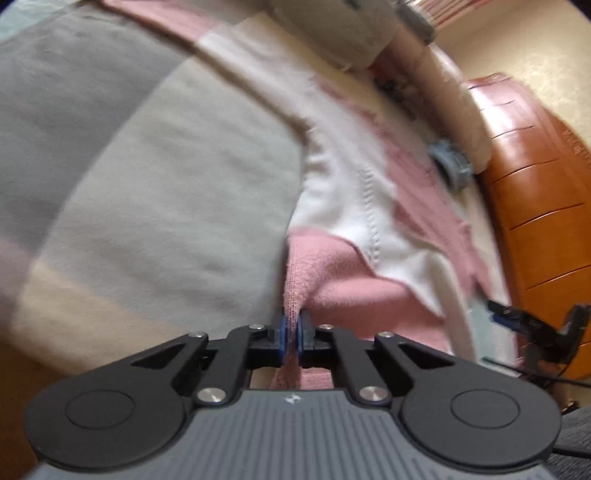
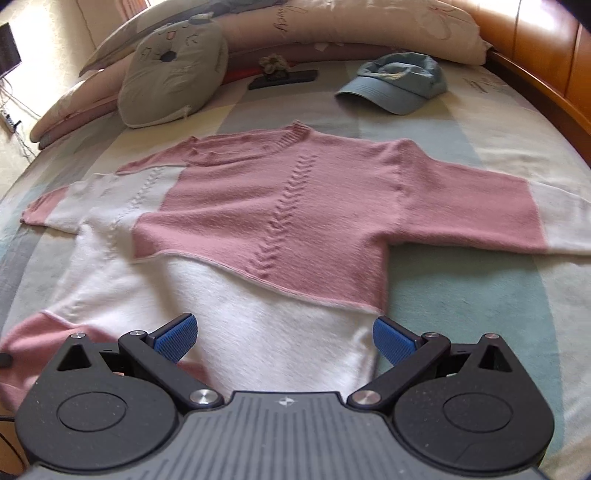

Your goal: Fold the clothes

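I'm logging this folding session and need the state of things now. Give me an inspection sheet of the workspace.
Surface: bed with a pastel checked cover.
Job's things: pink and white sweater spread flat, sleeves out; the left wrist view shows a pink corner lifted.
Clutter: blue cap, grey cushion, long pillows, and a dark flat object near them.
Grippers: left gripper shut on pink fabric; right gripper open above the white hem, holding nothing.
Cables: wires hang by the wall at far left.
Surroundings: wooden headboard, cream wall.
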A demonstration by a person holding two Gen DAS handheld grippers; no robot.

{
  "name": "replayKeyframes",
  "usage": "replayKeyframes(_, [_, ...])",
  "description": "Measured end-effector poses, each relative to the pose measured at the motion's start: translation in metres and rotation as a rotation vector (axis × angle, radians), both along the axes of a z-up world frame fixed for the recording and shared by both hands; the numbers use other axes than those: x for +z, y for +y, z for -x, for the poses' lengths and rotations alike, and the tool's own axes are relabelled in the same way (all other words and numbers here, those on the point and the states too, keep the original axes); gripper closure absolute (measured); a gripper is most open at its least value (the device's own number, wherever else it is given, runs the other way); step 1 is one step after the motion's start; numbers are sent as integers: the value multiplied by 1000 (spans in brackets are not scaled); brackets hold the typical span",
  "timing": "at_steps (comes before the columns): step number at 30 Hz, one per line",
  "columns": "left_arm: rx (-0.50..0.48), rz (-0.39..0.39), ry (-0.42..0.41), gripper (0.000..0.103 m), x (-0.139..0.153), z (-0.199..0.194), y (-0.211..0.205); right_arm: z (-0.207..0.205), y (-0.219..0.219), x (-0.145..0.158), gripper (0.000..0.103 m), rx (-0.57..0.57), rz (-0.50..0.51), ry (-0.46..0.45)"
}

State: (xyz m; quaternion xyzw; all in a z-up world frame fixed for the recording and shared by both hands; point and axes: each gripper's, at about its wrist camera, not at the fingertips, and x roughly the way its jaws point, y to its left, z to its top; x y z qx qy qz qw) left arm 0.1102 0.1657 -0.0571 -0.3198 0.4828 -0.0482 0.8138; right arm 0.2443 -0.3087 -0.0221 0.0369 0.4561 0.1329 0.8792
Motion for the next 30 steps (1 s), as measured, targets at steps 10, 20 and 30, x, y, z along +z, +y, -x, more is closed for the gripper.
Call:
replayKeyframes(10, [59, -79, -36, 65, 22, -20, 19, -14, -47, -16, 0, -95, -119, 23])
replayKeyframes(20, [-35, -103, -37, 60, 3, -100, -11, -76, -103, -66, 0, -184, -583, 92])
replayKeyframes(30, [43, -84, -20, 60, -5, -90, -15, -95, -107, -78, 34, -145, -602, -58])
